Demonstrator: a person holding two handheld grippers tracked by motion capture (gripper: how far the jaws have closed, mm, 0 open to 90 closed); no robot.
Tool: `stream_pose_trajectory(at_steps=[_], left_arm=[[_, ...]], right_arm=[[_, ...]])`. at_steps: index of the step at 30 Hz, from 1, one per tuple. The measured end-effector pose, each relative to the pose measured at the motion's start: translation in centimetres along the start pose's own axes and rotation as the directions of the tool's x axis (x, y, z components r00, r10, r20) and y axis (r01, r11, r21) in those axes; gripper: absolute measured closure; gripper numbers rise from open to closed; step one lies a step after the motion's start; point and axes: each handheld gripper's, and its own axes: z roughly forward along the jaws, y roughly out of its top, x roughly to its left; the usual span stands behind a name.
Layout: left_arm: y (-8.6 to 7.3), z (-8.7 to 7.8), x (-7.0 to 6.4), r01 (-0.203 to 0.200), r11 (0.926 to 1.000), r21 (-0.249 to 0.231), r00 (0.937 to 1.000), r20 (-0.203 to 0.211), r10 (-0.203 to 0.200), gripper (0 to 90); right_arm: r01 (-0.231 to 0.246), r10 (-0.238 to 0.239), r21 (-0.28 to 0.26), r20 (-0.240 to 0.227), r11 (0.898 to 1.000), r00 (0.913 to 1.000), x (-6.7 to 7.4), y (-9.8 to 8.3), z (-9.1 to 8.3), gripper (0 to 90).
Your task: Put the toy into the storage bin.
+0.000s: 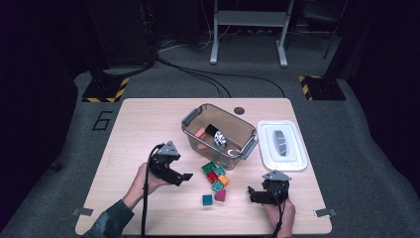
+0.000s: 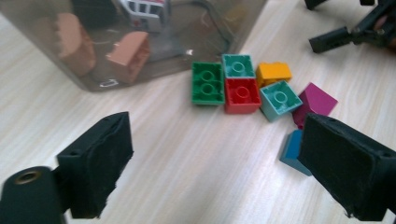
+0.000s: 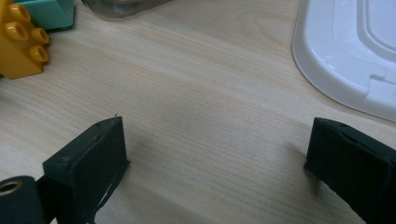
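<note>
A cluster of toy bricks [image 1: 215,179] lies on the table in front of a clear plastic bin [image 1: 246,131]. In the left gripper view I see a green brick [image 2: 208,83], a red one [image 2: 242,94], two teal ones [image 2: 238,65], a yellow-orange one [image 2: 273,72], a magenta one [image 2: 317,100] and a blue one [image 2: 293,151]. My left gripper [image 2: 215,140] is open just left of the cluster, with bare table between its jaws. My right gripper [image 3: 217,144] is open over bare wood to the right of the bricks, and a yellow brick [image 3: 21,39] lies to its far left.
The bin [image 2: 84,18] holds two orange bricks [image 2: 128,53] and a black-and-white piece [image 1: 219,138]. A white lid [image 1: 282,146] lies flat to the right of the bin, close to the right gripper [image 1: 253,194]. Bare wood stretches left of the left gripper [image 1: 184,174].
</note>
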Motion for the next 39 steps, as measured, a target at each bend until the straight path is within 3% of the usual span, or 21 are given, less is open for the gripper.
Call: stream_pose_trajectory(at_steps=[6,12,17,24,30,31,38,39], left_arm=[[-1.5,2.0,-2.0,-0.025,0.9997,-0.002,0.9985,0.048,0.025,7.2],[-2.9,4.2,-4.1,-0.072,0.9970,0.027,0.9934,0.091,0.070,8.4],[-3.7,5.5,-5.7,-0.109,0.9938,0.023,0.9893,0.100,0.106,15.4],[-4.0,6.6,-7.1,-0.161,0.9870,0.003,0.9799,0.120,0.159,32.1],[-4.5,7.4,-7.4,-0.192,0.9812,0.018,0.9763,0.105,0.189,52.7],[-4.8,7.5,-7.5,-0.184,0.9829,-0.008,0.9778,0.100,0.184,56.7],[-5.0,7.2,-7.2,-0.186,0.9826,-0.007,0.9782,0.093,0.186,59.2],[-5.1,7.2,-7.2,-0.173,0.9849,-0.009,0.9806,0.092,0.173,59.2]], right_arm=[[0.002,-0.002,0.001,-0.001,1.000,1.0000,0.0,0.0,0.0,3.9],[0.001,-0.001,0.001,-0.002,1.000,1.0000,0.0,0.0,0.0,3.9],[0.000,0.000,0.001,0.000,1.000,1.0000,0.0,0.0,0.0,3.9],[0.001,-0.001,0.000,-0.001,1.000,1.0000,0.0,0.0,0.0,3.9],[0.001,-0.001,0.001,0.000,1.000,1.0000,0.0,0.0,0.0,3.9],[0.001,-0.001,0.000,-0.001,1.000,1.0000,0.0,0.0,0.0,3.9],[0.000,0.000,0.000,0.000,1.000,1.0000,0.0,0.0,0.0,3.9],[0.001,-0.001,0.001,-0.001,1.000,1.0000,0.0,0.0,0.0,3.9]])
